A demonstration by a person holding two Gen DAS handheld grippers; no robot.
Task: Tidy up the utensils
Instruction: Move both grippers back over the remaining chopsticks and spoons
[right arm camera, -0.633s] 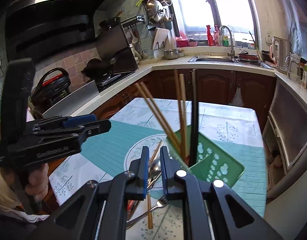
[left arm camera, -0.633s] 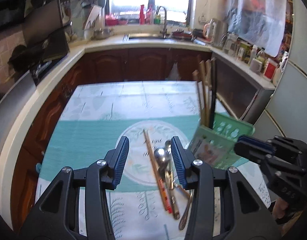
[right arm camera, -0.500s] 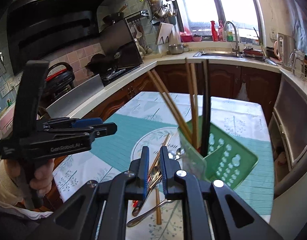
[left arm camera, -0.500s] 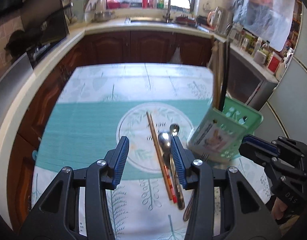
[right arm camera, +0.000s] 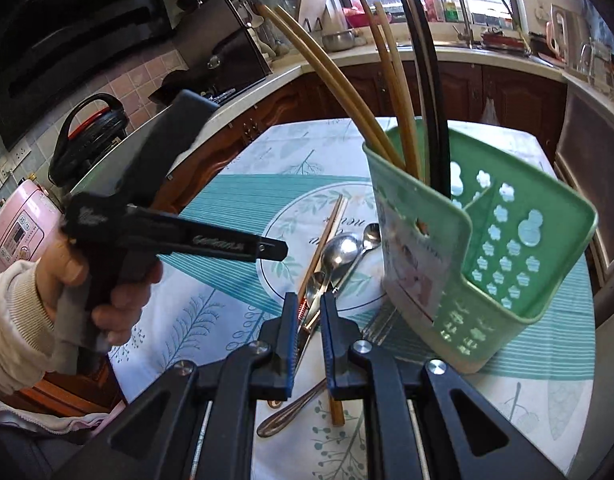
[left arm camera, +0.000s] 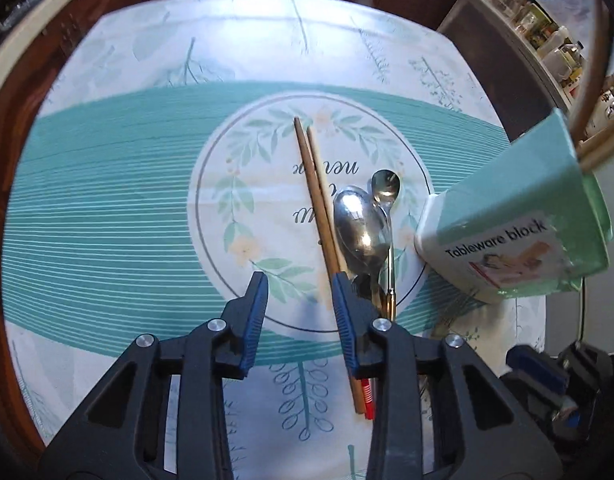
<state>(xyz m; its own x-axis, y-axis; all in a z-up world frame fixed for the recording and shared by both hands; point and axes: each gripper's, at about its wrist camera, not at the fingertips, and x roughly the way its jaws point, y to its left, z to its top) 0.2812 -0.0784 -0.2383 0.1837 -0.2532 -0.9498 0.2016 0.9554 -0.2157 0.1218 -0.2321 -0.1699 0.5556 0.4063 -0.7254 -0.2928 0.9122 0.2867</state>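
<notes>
Hovered over the tablecloth (left arm camera: 107, 184), the left gripper (left arm camera: 299, 292), jaws closing with only bare printed cloth between the pads, nothing clamped. Lay just at its one o'clock, in the round leaf-wreath print, the loose utensils: a pair of wooden chopsticks (left arm camera: 315, 196) side by side, running from twelve toward six and passing under the gripper's right finger; a large steel spoon (left arm camera: 359, 232) touching them on the three o'clock side, bowl up; a small teaspoon (left arm camera: 385, 192) overlapping the large one at its two o'clock. Crowded in at three o'clock of the spoons, the green utensil caddy (left arm camera: 519, 216), tilted, labelled "Tableware block", standing just beside the pile. Seen from the right wrist view: the caddy (right arm camera: 487, 264) perforated with flower-shaped holes and split by a divider, holding tan chopsticks (right arm camera: 327, 76) and black chopsticks (right arm camera: 427, 80) upright in its far compartment, leaning toward eleven and twelve. Held low above the near ends of the loose utensils, the right gripper (right arm camera: 309, 312), jaws a narrow way apart, a chopstick end and spoon handles showing through the gap; could not tell whether any pad touched them. Lay at six o'clock beneath it, another spoon handle (right arm camera: 291, 408) on the cloth. Gripped by a person's hand (right arm camera: 91, 280) in a cream sleeve, the left gripper (right arm camera: 267, 250) at nine o'clock. Ringed the table: dark wood cabinets, a pale counter (right arm camera: 347, 60), a sink tap (right arm camera: 459, 12) under a bright window at twelve, a pink rice cooker (right arm camera: 19, 232) at nine.
</notes>
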